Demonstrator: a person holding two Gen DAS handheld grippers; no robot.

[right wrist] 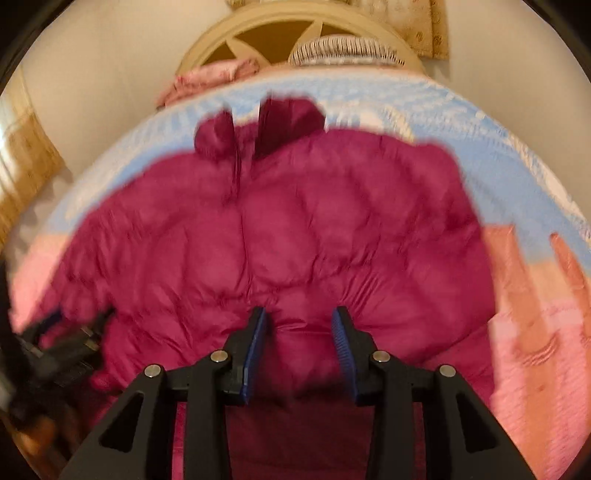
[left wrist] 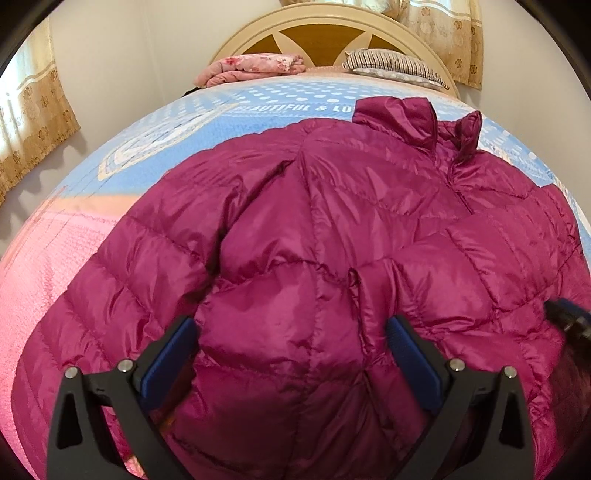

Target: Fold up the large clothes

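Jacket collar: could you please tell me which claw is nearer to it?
Right, probably. The right claw sits at the hem of the jacket with the collar almost straight ahead; the left claw is at the same hem, with the collar off to its right.

Jacket (left wrist: pixel 332 229): magenta quilted puffer, thin synthetic-looking shell, glossy, sheen on each padded panel; stitched seams pucker the surface. Collar (left wrist: pixel 402 114) same shiny cloth.

Bedspread (left wrist: pixel 177 122): woven cloth, matt, finely textured; blue zone printed with pale dots and lettering, pink zone (left wrist: pixel 48 266) shows a small raised pattern.

Folded blanket (left wrist: pixel 255 66): soft floral cloth, matt. Pillow (left wrist: pixel 391 64): striped cloth, matt.

Headboard (left wrist: pixel 325 33): cream frame, smooth, slight satin sheen; inset panels look like brown wood.

Curtain (left wrist: pixel 33 129): tan patterned fabric, matt.

Left gripper (left wrist: pixel 291 332): black matt plastic-looking fingers, blue ribbed pads (left wrist: pixel 170 362), bright metal pins. Right gripper (right wrist: pixel 298 332): same finish; view blurred.
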